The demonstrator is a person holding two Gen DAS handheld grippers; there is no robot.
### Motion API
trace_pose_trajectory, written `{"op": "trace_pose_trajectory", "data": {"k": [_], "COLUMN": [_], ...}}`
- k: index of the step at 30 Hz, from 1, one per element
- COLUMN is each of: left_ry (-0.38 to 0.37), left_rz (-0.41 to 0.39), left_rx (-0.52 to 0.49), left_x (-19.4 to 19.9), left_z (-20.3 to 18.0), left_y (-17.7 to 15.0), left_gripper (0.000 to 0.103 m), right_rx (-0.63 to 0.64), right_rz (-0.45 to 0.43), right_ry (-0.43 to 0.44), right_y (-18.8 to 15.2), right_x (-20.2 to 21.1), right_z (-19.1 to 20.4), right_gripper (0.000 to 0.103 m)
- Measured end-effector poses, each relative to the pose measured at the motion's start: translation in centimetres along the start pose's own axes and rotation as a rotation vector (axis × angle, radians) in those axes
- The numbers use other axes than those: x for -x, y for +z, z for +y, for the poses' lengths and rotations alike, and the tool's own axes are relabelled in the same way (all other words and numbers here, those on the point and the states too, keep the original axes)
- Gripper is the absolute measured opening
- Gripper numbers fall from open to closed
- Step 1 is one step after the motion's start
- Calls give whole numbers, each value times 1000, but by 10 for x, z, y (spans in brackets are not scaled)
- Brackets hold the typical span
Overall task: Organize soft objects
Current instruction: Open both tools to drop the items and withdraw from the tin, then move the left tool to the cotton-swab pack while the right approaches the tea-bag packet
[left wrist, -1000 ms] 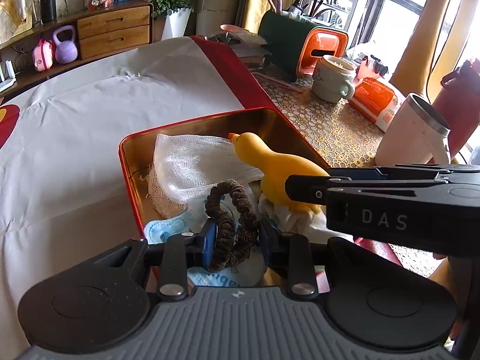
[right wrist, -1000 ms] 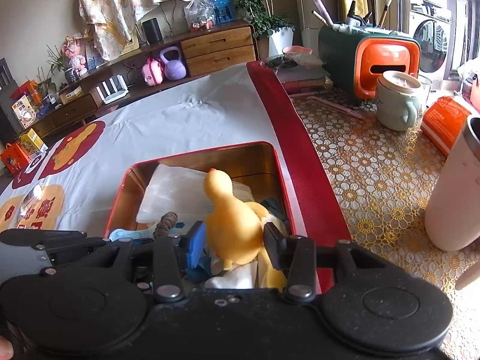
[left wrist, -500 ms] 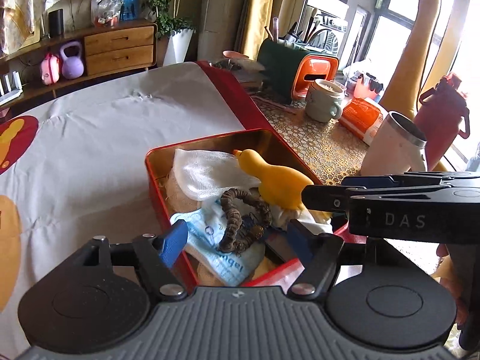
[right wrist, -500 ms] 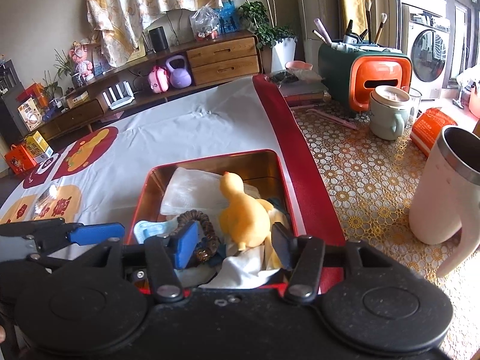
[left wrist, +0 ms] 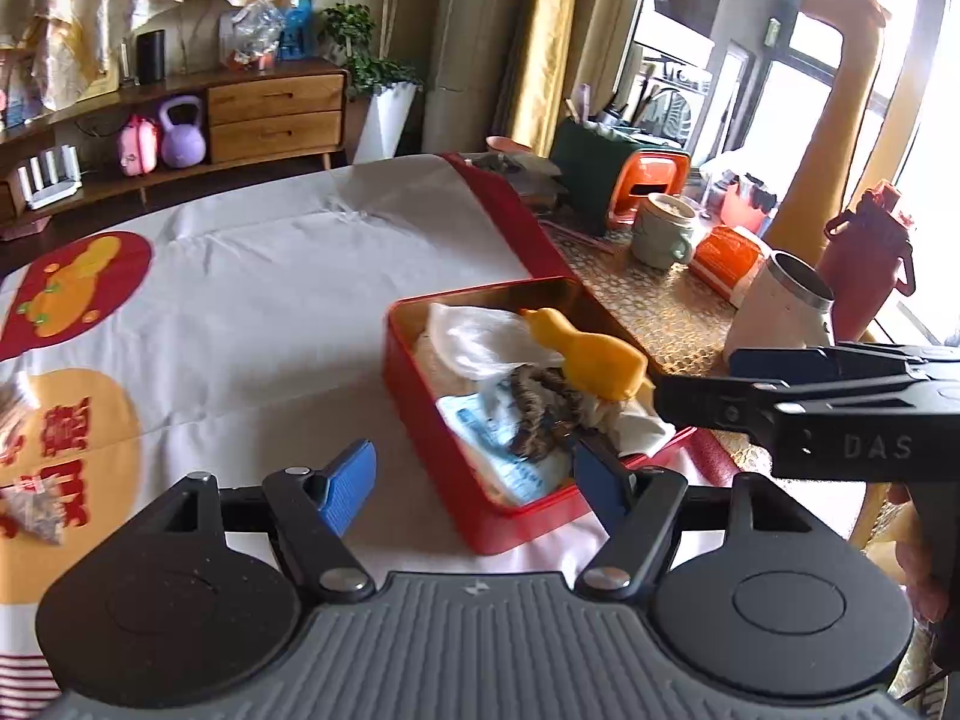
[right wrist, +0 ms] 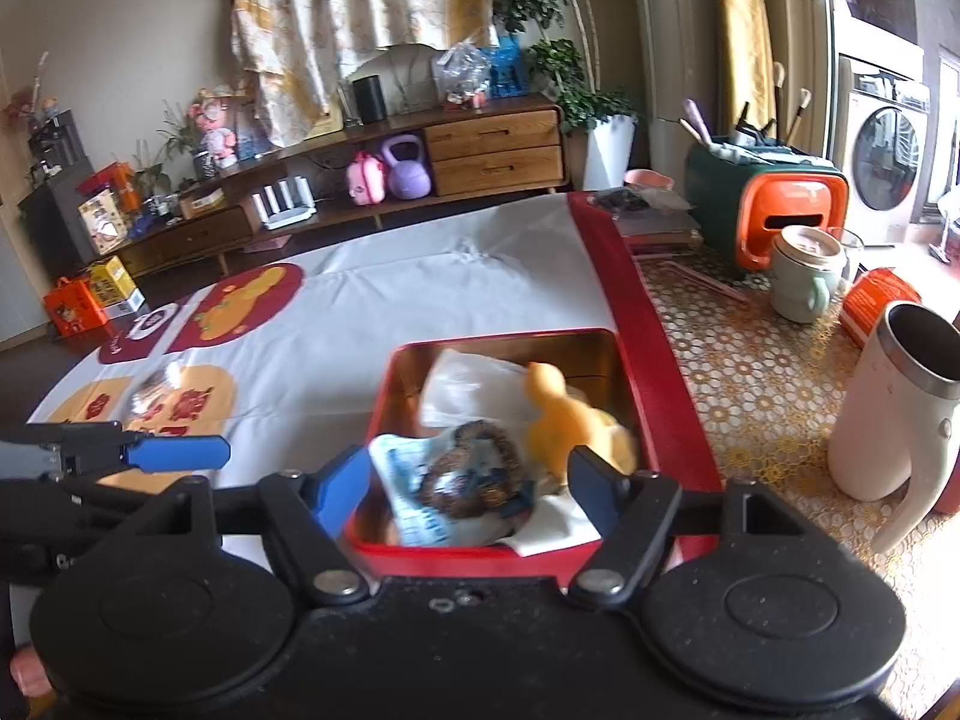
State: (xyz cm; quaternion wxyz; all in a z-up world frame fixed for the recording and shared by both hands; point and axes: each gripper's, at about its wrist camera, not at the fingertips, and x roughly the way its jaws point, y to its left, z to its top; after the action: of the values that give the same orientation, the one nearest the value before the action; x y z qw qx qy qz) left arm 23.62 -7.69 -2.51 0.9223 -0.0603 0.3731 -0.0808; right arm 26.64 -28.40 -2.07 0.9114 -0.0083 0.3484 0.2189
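At the far left of the counter [left wrist: 270,300], on its white cloth with red and orange prints, we see one small crinkled packet [left wrist: 33,507] lying well apart from everything else. We cannot tell what it is or whether it is soft; if it is, we judge it is the one piece left to gather.

Moving right, the left tool [left wrist: 474,483] hangs above the near edge of the cloth. Its blue pads stand wide apart with nothing between them. Its jaws have just been opening.

Next comes the red tin [left wrist: 402,372], a shallow open box near the middle of the counter. Inside it lie the soft things: a white mesh cloth [left wrist: 480,336] at the far end, a blue and white printed packet [left wrist: 498,444] at the near end, a dark brown hair scrunchie [left wrist: 534,414] resting on that packet, and a yellow duck toy [left wrist: 591,357] along the right side, leaning on more white cloth.

The right tool [right wrist: 474,492] hovers just over the near end of the tin. Its pads are wide apart too and press on nothing; its jaws have just been opening as well, and the duck sits free in the tin beyond them.

Further right, on the patterned part of the counter, stand a white tumbler [right wrist: 894,402], a pale green mug [right wrist: 804,282] and an orange and green holder [right wrist: 774,204] with brushes. These look hard and outside the task.

We judge the sorting nearly or fully done.
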Motion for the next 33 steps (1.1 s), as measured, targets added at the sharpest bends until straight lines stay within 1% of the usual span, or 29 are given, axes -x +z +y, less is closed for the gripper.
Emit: {"op": "trace_pose_trajectory", "data": {"k": [1, 3, 5, 7, 10, 12, 16, 19, 24, 30, 33], "left_ry": [6, 12, 21, 28, 45, 55, 76, 98, 117, 152, 171], "left_rz": [0, -4, -12, -16, -25, -34, -44, -56, -79, -88, -84], "left_rx": [4, 12, 21, 27, 36, 42, 59, 66, 100, 131, 121], "left_x": [5, 14, 24, 33, 47, 56, 72, 83, 100, 110, 112], "left_z": [3, 11, 19, 28, 42, 51, 72, 90, 125, 168, 189], "left_y": [-1, -4, -7, -10, -14, -18, -23, -28, -34, -37, -36], "left_gripper": [73, 79, 82, 82, 82, 86, 86, 87, 99, 100, 102], "right_rx": [3, 13, 25, 33, 47, 53, 63, 79, 105, 154, 175], "right_rz": [-1, -1, -2, -10, -19, -25, -32, -28, -12, 11, 25], "right_ry": [5, 16, 25, 39, 55, 79, 119, 139, 178, 228, 249], "right_y": [-1, -3, -5, -7, -9, -10, -12, -12, -15, -16, -17], "right_x": [2, 6, 10, 15, 21, 23, 25, 22, 12, -2, -11], "right_z": [4, 12, 22, 31, 46, 56, 78, 95, 126, 164, 182], "right_gripper": [76, 78, 81, 85, 88, 88, 92, 94, 97, 99, 99]}}
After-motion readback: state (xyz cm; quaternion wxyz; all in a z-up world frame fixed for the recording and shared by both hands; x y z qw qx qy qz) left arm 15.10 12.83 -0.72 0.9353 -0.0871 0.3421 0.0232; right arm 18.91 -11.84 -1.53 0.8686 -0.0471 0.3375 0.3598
